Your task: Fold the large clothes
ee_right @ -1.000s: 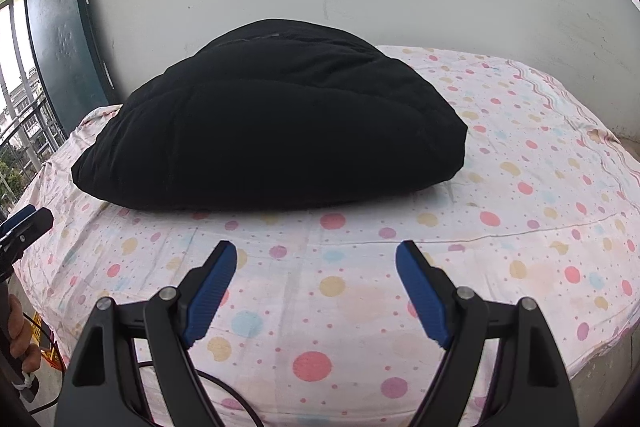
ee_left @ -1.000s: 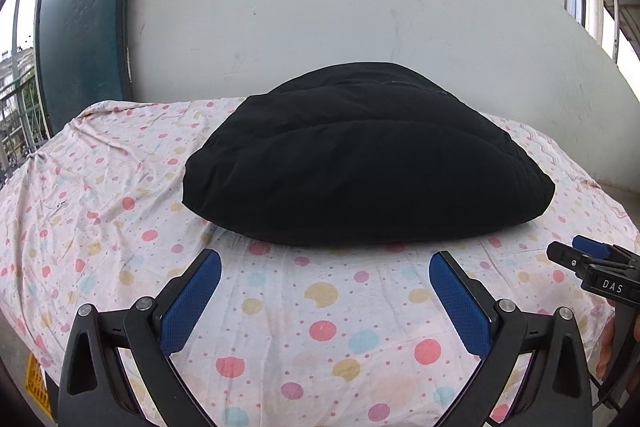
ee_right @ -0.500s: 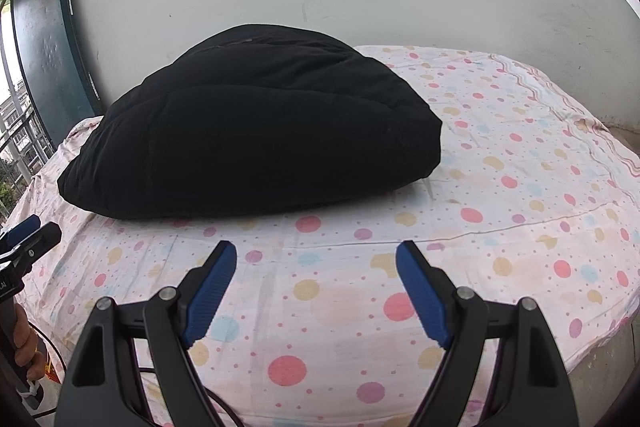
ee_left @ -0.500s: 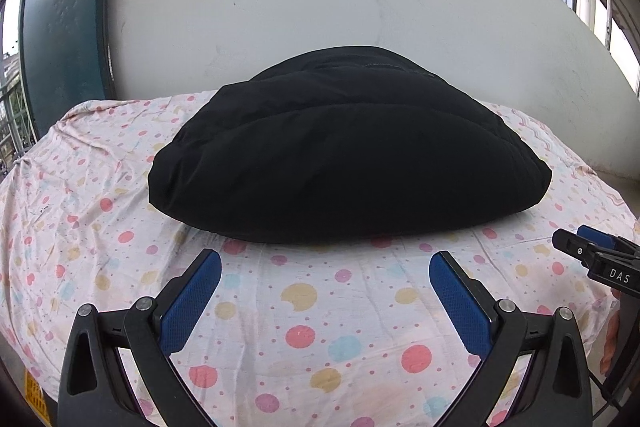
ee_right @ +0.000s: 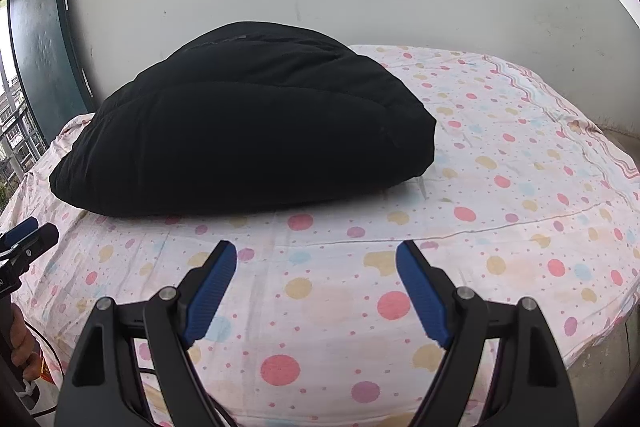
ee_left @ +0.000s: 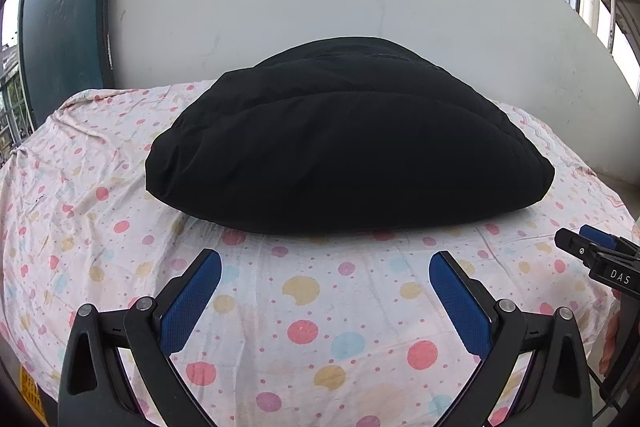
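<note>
Clothing here is 1 puffy black jacket (ee_left: 348,155), already bundled, lying beyond both wide-open, empty tools: left hand-held gripper (ee_left: 325,291) and right hand-held gripper (ee_right: 316,281), on the polka-dot sheet (ee_left: 304,311). Its springy padding could bulge open unpressed, or a low pinch could catch the sheet.

The black padded garment (ee_left: 348,143) lies folded in a puffy mound on the polka-dot sheet (ee_left: 304,307).

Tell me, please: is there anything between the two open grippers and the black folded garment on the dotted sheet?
Nothing visible. Only bare dotted sheet lies between the left gripper and the black garment, and likewise ahead of the right gripper. Both are open and apart from the garment.
</note>
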Action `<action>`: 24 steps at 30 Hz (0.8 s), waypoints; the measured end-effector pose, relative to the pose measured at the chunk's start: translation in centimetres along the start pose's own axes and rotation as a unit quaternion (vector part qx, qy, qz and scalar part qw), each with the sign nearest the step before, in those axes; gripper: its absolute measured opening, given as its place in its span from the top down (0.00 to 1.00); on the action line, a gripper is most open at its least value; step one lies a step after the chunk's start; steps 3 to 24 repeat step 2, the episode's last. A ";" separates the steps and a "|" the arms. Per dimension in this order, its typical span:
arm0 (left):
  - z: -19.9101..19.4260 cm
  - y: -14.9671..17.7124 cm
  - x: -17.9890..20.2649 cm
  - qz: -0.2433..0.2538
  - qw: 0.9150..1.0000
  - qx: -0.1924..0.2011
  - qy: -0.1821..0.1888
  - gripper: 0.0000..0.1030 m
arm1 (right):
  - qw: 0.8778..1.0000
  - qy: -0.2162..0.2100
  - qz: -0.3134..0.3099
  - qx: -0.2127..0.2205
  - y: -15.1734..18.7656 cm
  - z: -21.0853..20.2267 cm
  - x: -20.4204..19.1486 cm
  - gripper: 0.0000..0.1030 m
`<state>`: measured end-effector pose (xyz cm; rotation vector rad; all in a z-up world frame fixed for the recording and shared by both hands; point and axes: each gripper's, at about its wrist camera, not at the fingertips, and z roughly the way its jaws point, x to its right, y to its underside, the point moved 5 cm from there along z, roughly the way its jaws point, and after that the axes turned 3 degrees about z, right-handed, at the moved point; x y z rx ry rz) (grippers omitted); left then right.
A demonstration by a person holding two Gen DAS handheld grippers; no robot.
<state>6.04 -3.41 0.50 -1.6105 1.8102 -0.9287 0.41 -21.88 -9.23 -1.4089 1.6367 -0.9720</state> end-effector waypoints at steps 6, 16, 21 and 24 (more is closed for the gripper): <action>0.0 0.0 -0.1 -0.002 1.000 0.000 0.000 0.01 | 1.000 0.000 -0.002 -0.001 0.0 0.1 0.0 0.21; 0.0 0.0 -0.1 -0.002 1.000 0.000 0.000 0.01 | 1.000 0.000 -0.002 -0.001 0.0 0.1 0.0 0.21; 0.0 0.0 -0.1 -0.002 1.000 0.000 0.000 0.01 | 1.000 0.000 -0.002 -0.001 0.0 0.1 0.0 0.21; 0.0 0.0 -0.1 -0.002 1.000 0.000 0.000 0.01 | 1.000 0.000 -0.002 -0.001 0.0 0.1 0.0 0.21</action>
